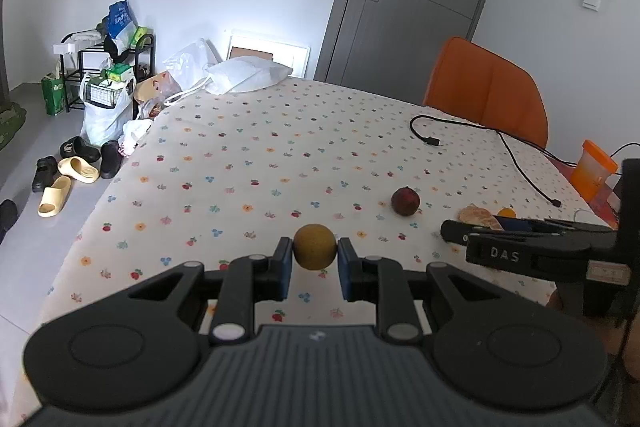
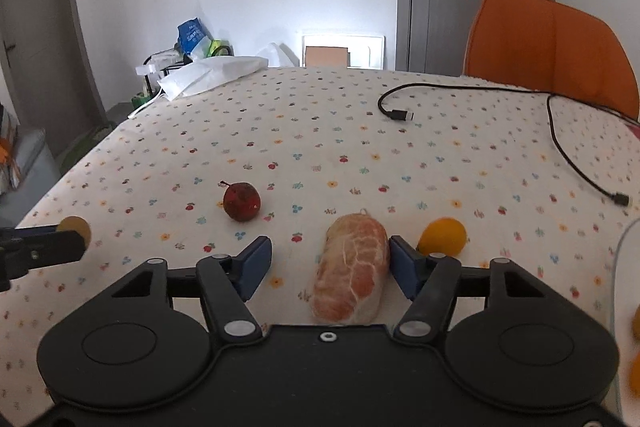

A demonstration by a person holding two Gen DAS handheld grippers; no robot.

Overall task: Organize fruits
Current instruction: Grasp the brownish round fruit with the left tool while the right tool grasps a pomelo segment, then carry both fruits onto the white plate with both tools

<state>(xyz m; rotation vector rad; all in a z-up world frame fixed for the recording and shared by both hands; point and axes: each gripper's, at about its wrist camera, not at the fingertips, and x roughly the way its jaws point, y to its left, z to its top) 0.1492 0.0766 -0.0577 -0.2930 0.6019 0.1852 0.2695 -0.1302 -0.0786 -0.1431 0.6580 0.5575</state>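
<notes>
My left gripper [image 1: 315, 261] is shut on a round yellow-brown fruit [image 1: 315, 246], held just above the flowered tablecloth [image 1: 248, 167]. My right gripper [image 2: 330, 263] is open around a peeled orange segment [image 2: 352, 271] that lies on the cloth and touches the right pad. A dark red fruit [image 2: 241, 201] lies left of it and also shows in the left wrist view [image 1: 405, 201]. A small orange fruit [image 2: 443, 236] lies just right of the right fingertip. The right gripper shows from the side in the left wrist view [image 1: 520, 239].
A black cable [image 2: 560, 139] runs across the far right of the table. An orange chair [image 2: 548, 43] stands behind it. A white bag [image 2: 212, 71] lies at the far left corner. An orange cup [image 1: 592, 171] and a clear container rim [image 2: 624, 287] are at the right.
</notes>
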